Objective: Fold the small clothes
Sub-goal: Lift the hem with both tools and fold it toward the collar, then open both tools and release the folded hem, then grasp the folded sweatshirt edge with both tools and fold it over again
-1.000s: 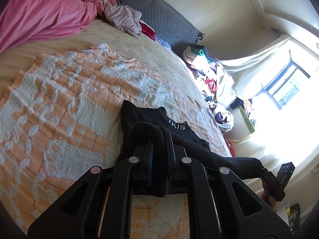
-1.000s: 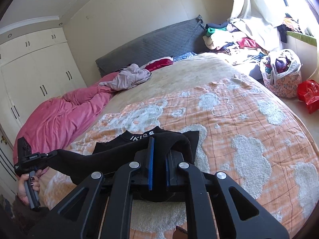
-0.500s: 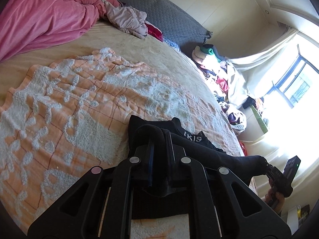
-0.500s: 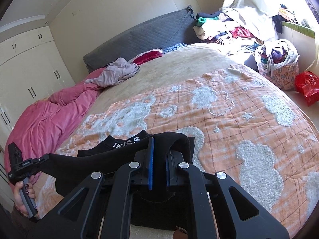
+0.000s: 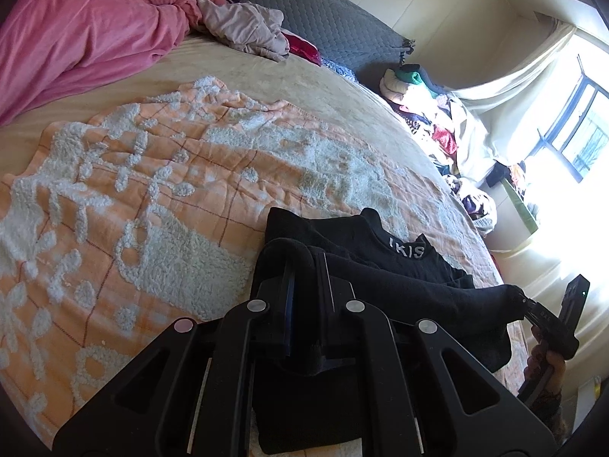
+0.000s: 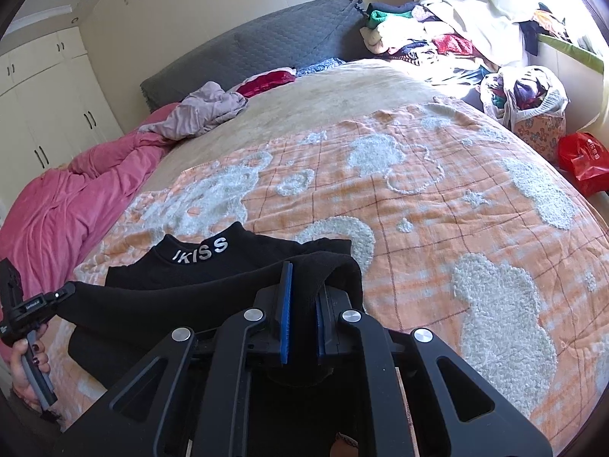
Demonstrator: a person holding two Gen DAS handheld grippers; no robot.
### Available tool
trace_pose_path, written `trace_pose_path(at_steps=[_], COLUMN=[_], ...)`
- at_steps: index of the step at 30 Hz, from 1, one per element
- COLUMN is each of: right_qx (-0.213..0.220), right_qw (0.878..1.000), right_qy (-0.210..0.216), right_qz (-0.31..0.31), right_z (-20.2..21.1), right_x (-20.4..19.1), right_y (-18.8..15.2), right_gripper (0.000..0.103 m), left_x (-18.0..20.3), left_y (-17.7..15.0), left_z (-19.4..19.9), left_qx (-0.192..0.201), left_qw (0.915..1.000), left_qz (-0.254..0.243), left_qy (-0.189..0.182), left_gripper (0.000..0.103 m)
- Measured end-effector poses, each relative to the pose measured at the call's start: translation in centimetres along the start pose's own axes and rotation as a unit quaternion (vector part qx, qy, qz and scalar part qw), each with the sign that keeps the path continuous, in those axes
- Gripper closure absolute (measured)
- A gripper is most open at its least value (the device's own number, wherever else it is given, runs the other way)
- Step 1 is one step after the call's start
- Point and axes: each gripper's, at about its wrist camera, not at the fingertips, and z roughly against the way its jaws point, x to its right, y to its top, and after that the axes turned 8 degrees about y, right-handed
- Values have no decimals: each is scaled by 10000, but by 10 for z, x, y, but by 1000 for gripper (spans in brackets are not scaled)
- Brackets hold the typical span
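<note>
A black top (image 6: 213,297) lies at the near edge of a bed, on an orange blanket (image 6: 437,205) patterned with fluffy white shapes. Its collar points away toward the grey headboard (image 6: 266,49), and its near hem is lifted off the blanket and stretched between two handheld tools. The left gripper (image 5: 304,285) is clamped on one corner of that hem, with black cloth bunched between its fingers. The right gripper (image 6: 302,304) is clamped on the opposite corner, cloth pinched between its blue pads (image 6: 285,316). In each view the other gripper appears at the far end of the taut edge, held by a hand. The fabric looks soft, light and limp, sagging between the grips, so it likely needs holding at both corners to keep the fold line straight; it seems thick enough not to slip. White letters on the collar band (image 6: 200,249) read "IKISS" in the right view; the left view shows only "IKIS". A pink duvet (image 5: 76,34) and a crumpled mauve garment (image 5: 243,30) lie near the headboard, well apart from the top. A pile of clothes (image 6: 418,34) sits beside the bed by the window.
</note>
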Motion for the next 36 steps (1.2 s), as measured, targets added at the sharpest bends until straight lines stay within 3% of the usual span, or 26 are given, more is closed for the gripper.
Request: trace_pose_path(at_steps=[3, 5, 9, 11, 13, 17, 22, 27, 29, 30, 32, 36], right_qx=[-21, 34, 168, 261, 369, 669, 920, 739, 549, 462, 239, -265], right_qw=[10000, 9998, 9996, 9993, 9985, 9956, 9900, 9892, 9893, 9888, 9878, 9845], right_qy=[-33, -180, -227, -278, -352, -435, -402, -192, -135, -139, -144, -81], right_qz=[56, 86, 11, 40, 190, 496, 990, 1248, 1347, 1412, 1531, 1734], right_z=[-1, 2, 11, 17, 25, 40, 55, 53, 49, 45, 38, 22], right_x=[-2, -3, 0, -2, -9, -25, -50, -67, -73, -76, -80, -89], right_y=[-2, -3, -3, -3, -4, -7, -13, -23, -28, -30, -35, -48], right_gripper=[84, 44, 43, 43, 42, 36, 35, 37, 54, 57, 69, 72], left_x=[1, 2, 7, 12, 17, 29, 41, 51, 55, 57, 62, 71], left_y=[-2, -2, -2, -3, -3, -5, -8, -11, -14, -17, -23, -37], left_z=[-1, 1, 8, 13, 18, 28, 42, 57, 60, 60, 58, 51], left_qx=[-2, 28, 120, 166, 246, 395, 561, 687, 619, 563, 422, 168], left_qw=[10000, 9999, 9992, 9985, 9977, 9954, 9931, 9911, 9915, 9916, 9917, 9903], left_qz=[-34, -58, -206, -326, -452, -688, -873, -1022, -1072, -1110, -1201, -1377], left_qy=[66, 109, 320, 398, 449, 530, 544, 497, 390, 339, 197, 37], left_gripper=[99, 96, 87, 75, 74, 58, 45, 45, 45, 46, 60, 81])
